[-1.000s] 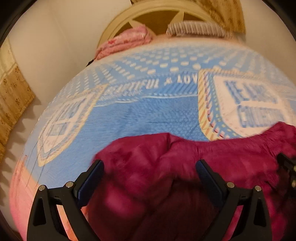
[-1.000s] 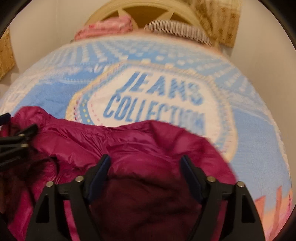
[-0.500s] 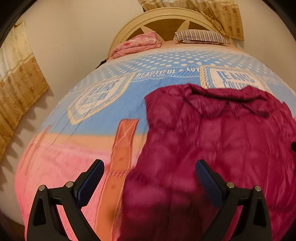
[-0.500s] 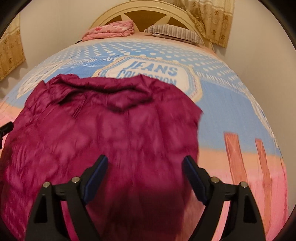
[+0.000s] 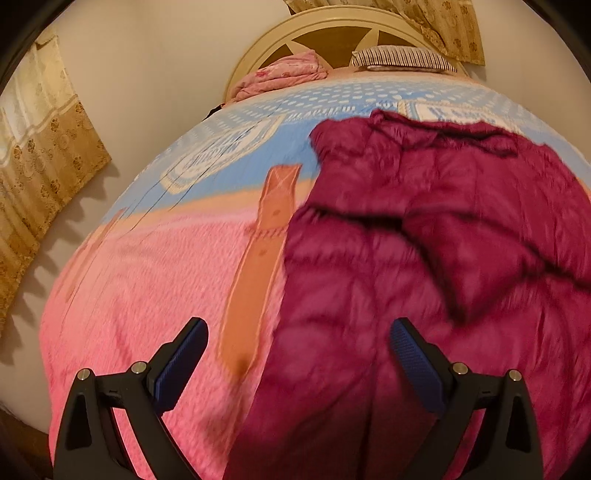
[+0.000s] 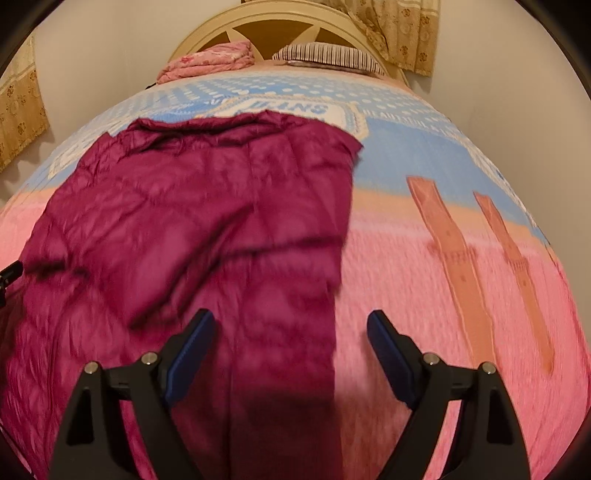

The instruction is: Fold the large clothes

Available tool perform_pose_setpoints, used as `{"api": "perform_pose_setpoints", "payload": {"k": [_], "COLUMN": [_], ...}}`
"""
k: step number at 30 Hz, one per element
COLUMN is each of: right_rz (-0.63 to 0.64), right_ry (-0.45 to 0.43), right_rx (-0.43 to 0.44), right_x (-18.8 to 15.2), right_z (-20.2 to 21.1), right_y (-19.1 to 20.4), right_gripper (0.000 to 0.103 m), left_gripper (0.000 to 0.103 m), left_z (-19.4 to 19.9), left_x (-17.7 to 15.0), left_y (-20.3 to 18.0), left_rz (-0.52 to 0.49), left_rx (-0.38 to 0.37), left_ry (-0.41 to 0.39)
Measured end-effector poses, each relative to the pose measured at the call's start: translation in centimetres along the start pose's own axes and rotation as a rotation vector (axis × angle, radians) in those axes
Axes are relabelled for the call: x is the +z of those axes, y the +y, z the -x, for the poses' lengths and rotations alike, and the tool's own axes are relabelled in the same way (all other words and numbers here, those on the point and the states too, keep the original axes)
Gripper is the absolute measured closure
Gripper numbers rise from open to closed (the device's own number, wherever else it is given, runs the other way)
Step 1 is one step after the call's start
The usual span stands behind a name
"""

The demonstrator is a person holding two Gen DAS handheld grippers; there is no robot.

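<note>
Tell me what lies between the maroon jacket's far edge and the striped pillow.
Only bedspread, its blue dotted part with a lettered patch, lies between the maroon jacket and the striped pillow; the right wrist view shows it best.

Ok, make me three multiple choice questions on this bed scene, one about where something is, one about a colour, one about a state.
1. Where is the striped pillow?
A. by the headboard
B. on the jacket
C. on the floor

2. What colour is the jacket spread on the blanket?
A. green
B. dark magenta
C. white

3. How do the jaws of the right gripper stand?
A. shut on the jacket
C. shut on a pillow
B. open, holding nothing

Answers: 1 A, it lies at the bed's far end under the headboard. 2 B, the quilted fabric is dark magenta. 3 B, both jaws stand wide apart above the jacket's edge.
</note>
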State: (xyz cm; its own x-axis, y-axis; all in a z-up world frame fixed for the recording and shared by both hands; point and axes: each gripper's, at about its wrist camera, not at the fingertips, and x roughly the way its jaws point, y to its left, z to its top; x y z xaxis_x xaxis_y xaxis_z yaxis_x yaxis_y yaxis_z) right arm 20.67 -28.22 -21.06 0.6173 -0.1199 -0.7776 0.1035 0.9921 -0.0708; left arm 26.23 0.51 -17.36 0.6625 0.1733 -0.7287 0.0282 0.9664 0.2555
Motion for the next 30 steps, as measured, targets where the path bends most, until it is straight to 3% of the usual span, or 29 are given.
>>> {"api": "perform_pose_setpoints", "payload": {"k": [12, 18, 30], "right_rz": [-0.022, -0.036, -0.029], "right_ry": [-0.017, -0.032, -0.042], "right_rx": [-0.006, 0.002, 0.023], "right_x": [-7.2, -9.8, -14.5], "right_z": [4.4, 6.0, 8.7], "right_y": [-0.6, -0.8, -1.1], "right_gripper": [0.016, 0.016, 0.021], "left_gripper": [0.004, 0.004, 0.004], "left_z": [3.9, 5.3, 7.2], "left_x": [-7.6, -9.7, -13.1], "left_y": [2.2, 3.4, 2.7], "left_rz": [0.022, 0.074, 0.051], "left_rx": [-0.012, -0.045, -0.102], "left_ry": [-0.016, -0.030, -0.030]}}
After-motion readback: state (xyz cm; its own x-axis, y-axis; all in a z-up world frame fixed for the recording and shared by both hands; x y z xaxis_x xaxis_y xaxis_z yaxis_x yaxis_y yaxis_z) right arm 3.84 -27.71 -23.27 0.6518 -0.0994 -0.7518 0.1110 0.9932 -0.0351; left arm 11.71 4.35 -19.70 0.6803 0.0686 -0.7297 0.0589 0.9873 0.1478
